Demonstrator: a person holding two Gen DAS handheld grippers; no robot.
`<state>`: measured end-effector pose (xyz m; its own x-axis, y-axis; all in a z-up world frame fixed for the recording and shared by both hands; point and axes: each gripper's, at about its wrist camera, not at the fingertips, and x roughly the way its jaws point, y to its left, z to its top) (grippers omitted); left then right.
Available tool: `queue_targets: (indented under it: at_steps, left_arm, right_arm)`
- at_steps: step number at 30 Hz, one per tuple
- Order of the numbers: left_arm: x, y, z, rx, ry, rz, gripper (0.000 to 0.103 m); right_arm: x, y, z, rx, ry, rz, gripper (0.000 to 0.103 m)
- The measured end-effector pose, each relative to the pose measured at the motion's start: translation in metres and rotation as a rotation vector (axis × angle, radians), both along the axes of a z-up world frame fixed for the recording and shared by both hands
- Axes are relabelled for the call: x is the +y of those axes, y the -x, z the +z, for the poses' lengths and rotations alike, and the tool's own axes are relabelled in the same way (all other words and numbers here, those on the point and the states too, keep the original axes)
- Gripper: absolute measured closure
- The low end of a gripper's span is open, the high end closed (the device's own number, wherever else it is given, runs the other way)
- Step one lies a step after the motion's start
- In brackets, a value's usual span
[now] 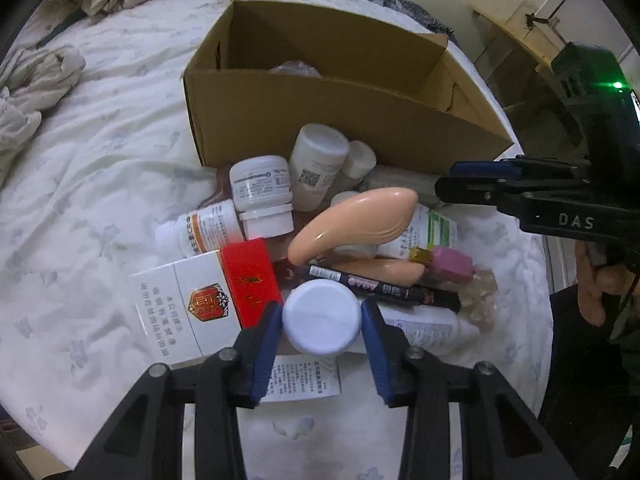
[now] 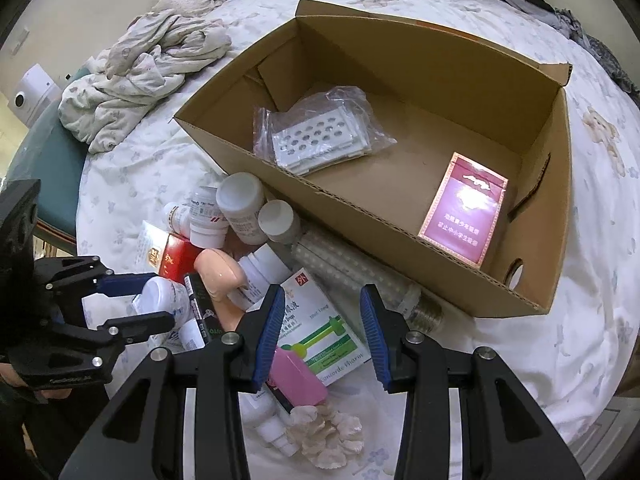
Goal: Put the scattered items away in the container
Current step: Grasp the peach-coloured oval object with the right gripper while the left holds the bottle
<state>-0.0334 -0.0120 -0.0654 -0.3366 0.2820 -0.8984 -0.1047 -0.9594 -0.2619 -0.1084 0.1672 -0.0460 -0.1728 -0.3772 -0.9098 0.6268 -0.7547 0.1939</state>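
An open cardboard box (image 1: 320,108) (image 2: 360,216) stands on the bed and holds a bagged blister tray (image 2: 320,136) and a pink packet (image 2: 464,212). In front of it lies a heap: white pill bottles (image 1: 320,164), a peach curved item (image 1: 352,220), a red-and-white carton (image 1: 200,300), a black pen (image 1: 384,288) and a green-white medicine box (image 2: 320,328). My left gripper (image 1: 322,320) (image 2: 156,300) stands open, its blue pads flanking a white bottle's cap (image 1: 322,318). My right gripper (image 2: 322,320) (image 1: 452,180) hangs open above the medicine box and a pink bottle (image 2: 296,376).
Crumpled cloth (image 2: 148,80) (image 1: 32,92) lies on the bed left of the box. A teal seat (image 2: 48,168) and a white device (image 2: 34,92) stand beyond the bed's left edge. A wooden shelf (image 1: 520,40) is at the far right. A hand (image 1: 596,288) holds the right gripper.
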Motion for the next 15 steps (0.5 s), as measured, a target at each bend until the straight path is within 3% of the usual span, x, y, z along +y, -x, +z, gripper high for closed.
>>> queue_targets:
  at_steps: [3, 7, 12, 15]
  left_arm:
    - [0.0, -0.004, 0.009, 0.042, -0.001, -0.01, 0.063]
    - [-0.014, -0.015, 0.04, 0.17, -0.039, 0.05, 0.063]
    - [-0.058, -0.026, 0.06, 0.246, -0.088, 0.25, 0.063]
    - [-0.068, -0.024, 0.06, 0.235, -0.099, 0.3, 0.063]
  right_arm:
    - [-0.005, -0.001, -0.002, -0.011, 0.017, 0.018, 0.06]
    - [-0.012, -0.004, -0.004, -0.036, 0.091, 0.024, 0.059]
    - [0.002, 0.014, -0.013, -0.188, 0.267, -0.078, 0.057]
    - [0.007, 0.019, -0.017, -0.28, 0.364, -0.108, 0.056]
